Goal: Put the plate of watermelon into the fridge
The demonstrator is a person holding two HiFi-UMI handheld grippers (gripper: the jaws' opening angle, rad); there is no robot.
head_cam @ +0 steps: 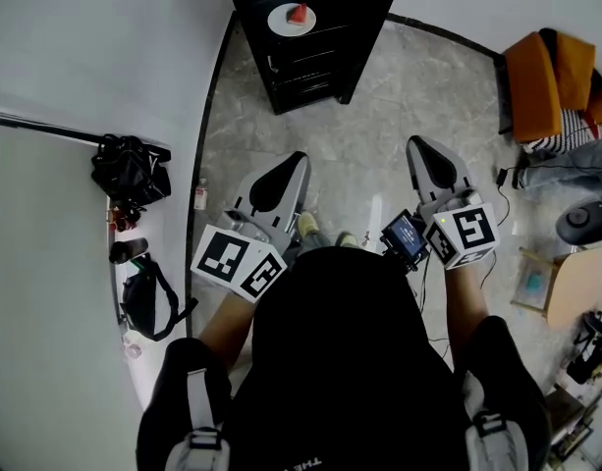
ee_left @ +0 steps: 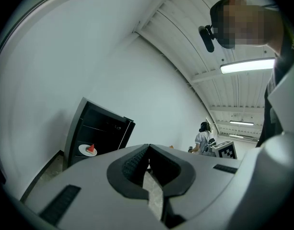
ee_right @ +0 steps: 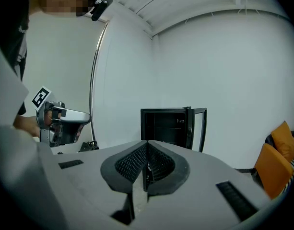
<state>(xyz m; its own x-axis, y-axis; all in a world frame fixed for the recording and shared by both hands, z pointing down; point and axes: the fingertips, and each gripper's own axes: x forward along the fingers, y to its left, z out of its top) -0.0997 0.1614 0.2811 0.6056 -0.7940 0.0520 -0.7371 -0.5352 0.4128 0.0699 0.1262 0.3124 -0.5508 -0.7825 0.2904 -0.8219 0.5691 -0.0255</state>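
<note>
**Plate, white and round [head_cam: 281, 25], looks shelved already**

Head view: it carries a red watermelon wedge [head_cam: 299, 14] on what seems a shelf of the black fridge [head_cam: 310, 72]. It is well ahead of the left gripper [head_cam: 297, 159] and right gripper [head_cam: 419, 145].

Left gripper view: jaws pressed together, nothing between them, and the plate sits low inside the fridge.

Right gripper view: jaws together too, empty, and the fridge's door [ee_right: 203, 128] stands open.

My call: placing is done, and closing that door comes next.

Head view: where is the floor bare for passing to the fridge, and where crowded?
Bare: grey floor between the person's shoes and the black fridge. Crowded: black bags along the left wall; orange chair and cardboard at right.
</note>
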